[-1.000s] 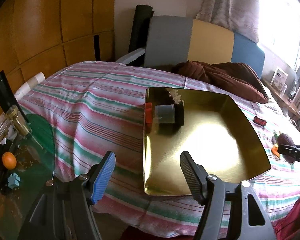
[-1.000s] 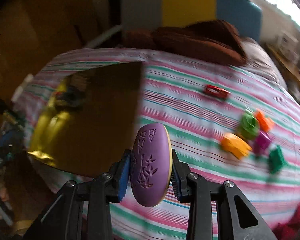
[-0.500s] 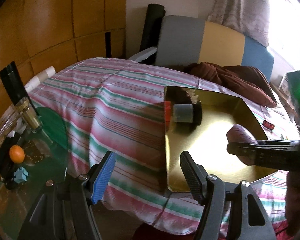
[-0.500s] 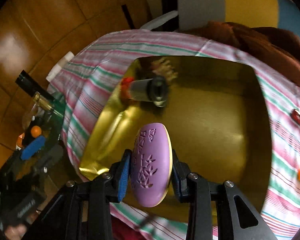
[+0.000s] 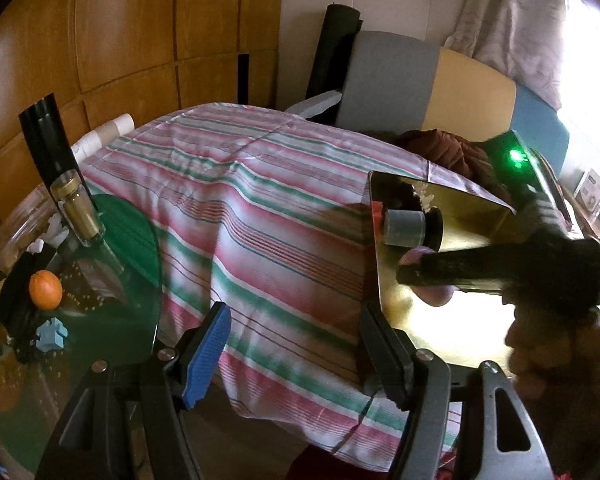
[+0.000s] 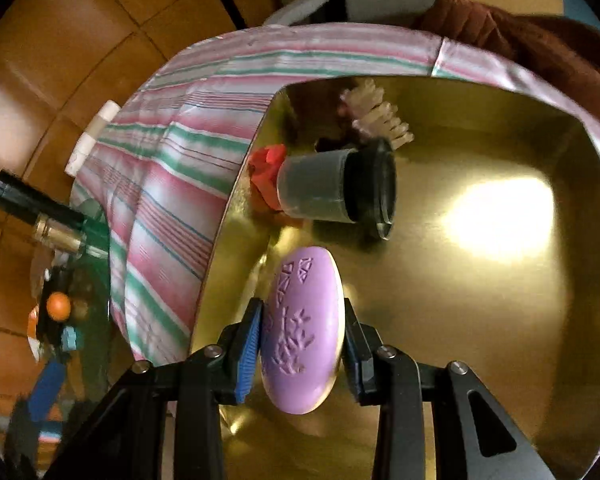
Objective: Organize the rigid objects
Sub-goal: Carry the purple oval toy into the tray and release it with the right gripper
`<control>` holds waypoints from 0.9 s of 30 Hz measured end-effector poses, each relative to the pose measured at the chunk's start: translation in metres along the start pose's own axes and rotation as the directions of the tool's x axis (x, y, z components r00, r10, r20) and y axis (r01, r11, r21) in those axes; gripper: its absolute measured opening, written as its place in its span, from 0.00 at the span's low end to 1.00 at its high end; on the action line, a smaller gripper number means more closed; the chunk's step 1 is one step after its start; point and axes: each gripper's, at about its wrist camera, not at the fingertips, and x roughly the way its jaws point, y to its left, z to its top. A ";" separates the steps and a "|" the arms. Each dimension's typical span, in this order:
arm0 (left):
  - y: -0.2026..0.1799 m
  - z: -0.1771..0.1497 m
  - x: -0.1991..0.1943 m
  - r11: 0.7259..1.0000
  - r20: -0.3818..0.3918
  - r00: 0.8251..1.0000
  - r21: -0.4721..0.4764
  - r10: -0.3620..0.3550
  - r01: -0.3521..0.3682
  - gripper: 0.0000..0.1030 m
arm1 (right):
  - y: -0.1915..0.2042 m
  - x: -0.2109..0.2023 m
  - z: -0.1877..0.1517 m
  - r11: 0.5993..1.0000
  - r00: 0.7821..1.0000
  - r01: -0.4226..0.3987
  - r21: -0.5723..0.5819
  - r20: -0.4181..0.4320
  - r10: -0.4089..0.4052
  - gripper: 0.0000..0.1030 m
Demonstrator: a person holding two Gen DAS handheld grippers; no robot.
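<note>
My right gripper [image 6: 302, 344] is shut on a purple oval soap-shaped object [image 6: 304, 332] and holds it just above the left part of the gold tray [image 6: 500, 320]. In the tray lie a grey cup with a black lid [image 6: 336, 186] on its side, a red piece [image 6: 266, 172] and a pale brush [image 6: 376, 116]. My left gripper [image 5: 296, 348] is open and empty, low at the bed's near edge, left of the tray [image 5: 472, 216]. The right gripper [image 5: 460, 268] with the purple object [image 5: 414, 256] shows there over the tray.
The tray lies on a striped bedspread [image 5: 260, 216]. A green glass side table [image 5: 112, 280] at the left holds a bottle [image 5: 78, 208], an orange [image 5: 45, 289] and a blue piece [image 5: 52, 336]. A brown blanket [image 6: 540, 36] and a headboard [image 5: 420, 84] lie behind.
My right gripper has carried the purple object left from over the bedspread to low over the tray, near the cup. My left gripper has swung left and stayed open.
</note>
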 end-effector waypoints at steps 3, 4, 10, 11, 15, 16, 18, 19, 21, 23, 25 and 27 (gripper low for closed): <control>0.001 -0.001 0.002 1.000 -0.007 1.000 -0.002 0.004 -0.004 0.66 | 0.004 0.009 0.006 0.999 0.999 -0.042 0.016 -0.011 0.042 0.35; 0.001 -0.001 0.003 1.000 -0.009 1.000 -0.002 0.006 -0.006 0.66 | 0.005 0.011 0.008 0.998 0.998 -0.052 0.018 -0.016 0.052 0.35; 0.002 -0.001 0.002 1.000 -0.007 1.000 -0.010 0.005 -0.005 0.66 | 0.011 -0.001 0.003 0.996 0.996 -0.089 -0.021 0.015 0.089 0.36; 0.002 -0.001 0.001 1.000 -0.005 1.000 -0.009 0.005 -0.005 0.66 | 0.010 -0.005 0.002 0.995 0.995 -0.098 -0.020 0.030 0.098 0.36; 0.000 0.000 -0.003 1.000 0.003 1.000 -0.001 -0.001 0.001 0.66 | 0.010 -0.023 -0.001 0.994 0.991 -0.098 -0.048 0.083 0.102 0.43; -0.001 0.000 -0.004 1.000 0.005 1.000 0.002 -0.002 0.002 0.66 | 0.011 -0.028 -0.002 0.994 0.991 -0.091 -0.061 0.096 0.096 0.44; -0.004 0.000 -0.005 1.000 0.008 1.000 0.008 -0.008 0.008 0.66 | 0.011 -0.038 -0.007 0.994 0.989 -0.073 -0.087 0.123 0.083 0.50; -0.005 0.000 -0.006 1.000 0.009 1.000 0.010 -0.010 0.010 0.66 | 0.010 -0.042 -0.009 0.993 0.988 -0.059 -0.098 0.136 0.072 0.50; -0.007 0.000 -0.008 1.000 0.013 1.000 0.015 -0.014 0.014 0.66 | 0.009 -0.050 -0.014 0.993 0.985 -0.037 -0.114 0.161 0.055 0.50; -0.009 0.001 -0.011 1.000 0.019 1.000 0.022 -0.017 0.017 0.66 | 0.006 -0.058 -0.019 0.992 0.981 -0.006 -0.126 0.190 0.030 0.50; -0.012 0.001 -0.013 0.999 0.024 1.000 0.028 -0.020 0.019 0.66 | 0.004 -0.065 -0.024 0.990 0.977 0.013 -0.138 0.212 0.016 0.50; -0.014 0.001 -0.015 0.999 0.027 0.999 0.034 -0.022 0.021 0.66 | 0.003 -0.071 -0.029 0.988 0.973 0.034 -0.150 0.231 0.001 0.50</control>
